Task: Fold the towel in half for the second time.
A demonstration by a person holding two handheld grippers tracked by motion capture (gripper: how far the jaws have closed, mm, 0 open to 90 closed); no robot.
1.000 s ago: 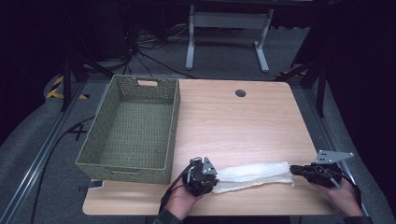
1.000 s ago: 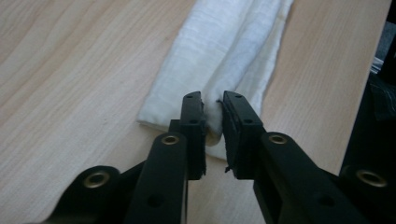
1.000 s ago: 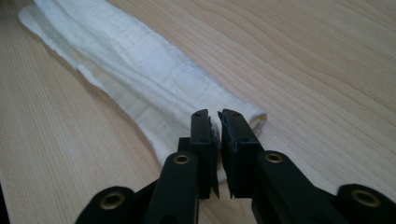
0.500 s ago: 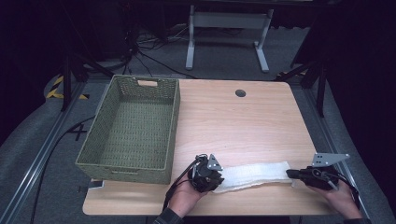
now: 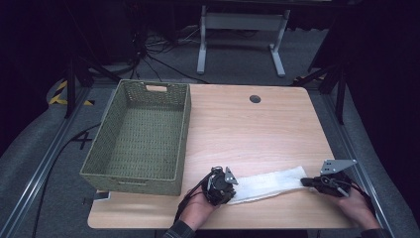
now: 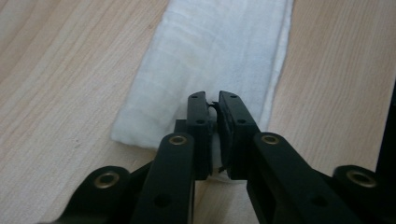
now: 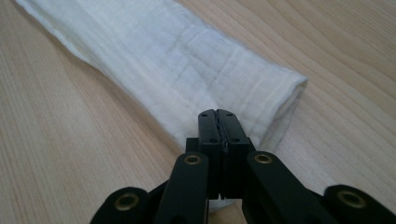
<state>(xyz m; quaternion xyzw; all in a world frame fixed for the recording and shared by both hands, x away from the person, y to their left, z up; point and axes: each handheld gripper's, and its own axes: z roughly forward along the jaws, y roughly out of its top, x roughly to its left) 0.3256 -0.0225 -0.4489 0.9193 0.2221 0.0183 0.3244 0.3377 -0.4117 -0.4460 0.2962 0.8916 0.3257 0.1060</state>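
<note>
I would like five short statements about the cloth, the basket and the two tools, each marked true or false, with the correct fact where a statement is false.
1. The white cloth lies folded into a long strip on the table. True.
2. The green basket has the cloth inside it. False: its inside is bare, and the cloth lies on the table beside it.
3. The left tool is shut on one end of the cloth. True.
4. The right tool is wide open above the cloth. False: its jaws are shut on the other end of the cloth.
5. The basket stands on the right half of the table. False: it stands at the left side.
</note>
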